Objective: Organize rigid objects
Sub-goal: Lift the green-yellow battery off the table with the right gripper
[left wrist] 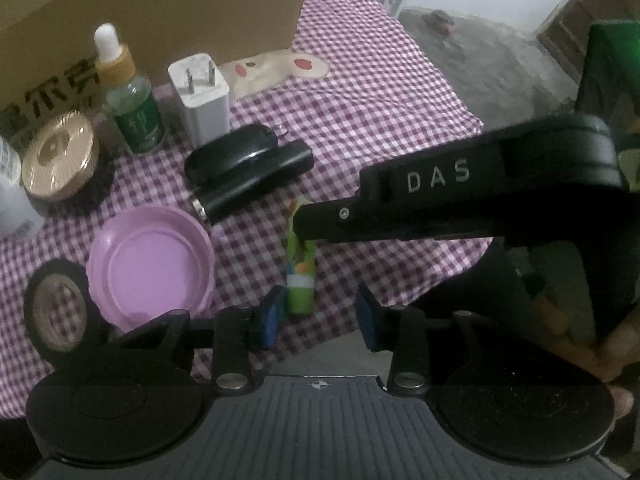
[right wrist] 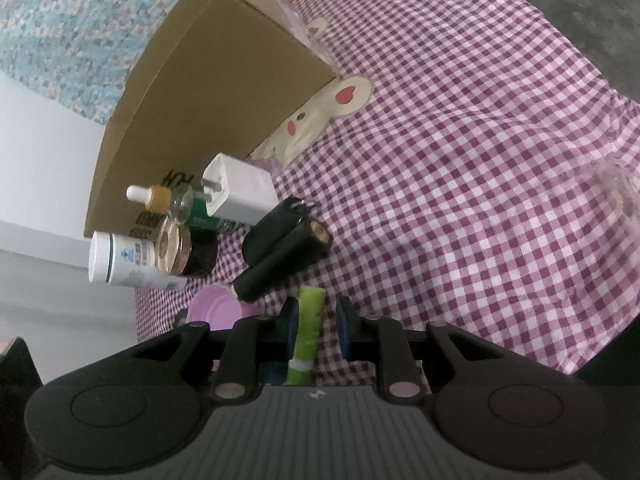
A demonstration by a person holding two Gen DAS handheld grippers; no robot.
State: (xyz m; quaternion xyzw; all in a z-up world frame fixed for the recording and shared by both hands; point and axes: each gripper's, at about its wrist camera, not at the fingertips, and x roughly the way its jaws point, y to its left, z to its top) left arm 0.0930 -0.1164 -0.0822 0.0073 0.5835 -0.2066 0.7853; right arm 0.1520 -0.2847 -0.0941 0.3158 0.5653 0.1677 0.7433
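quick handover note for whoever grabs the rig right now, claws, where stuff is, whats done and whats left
Left claw: open, empty, its left pad beside the bottom end of the green printed tube.
Right claw: open, straddling that tube's other end, which lies on the checked cloth; not clamped yet.
Grouped by the cardboard box: white charger plug, green dropper bottle, gold-lidded jar, black case, black cylinder, lilac plastic dish.
Left: probably grip the tube and set it with the group.
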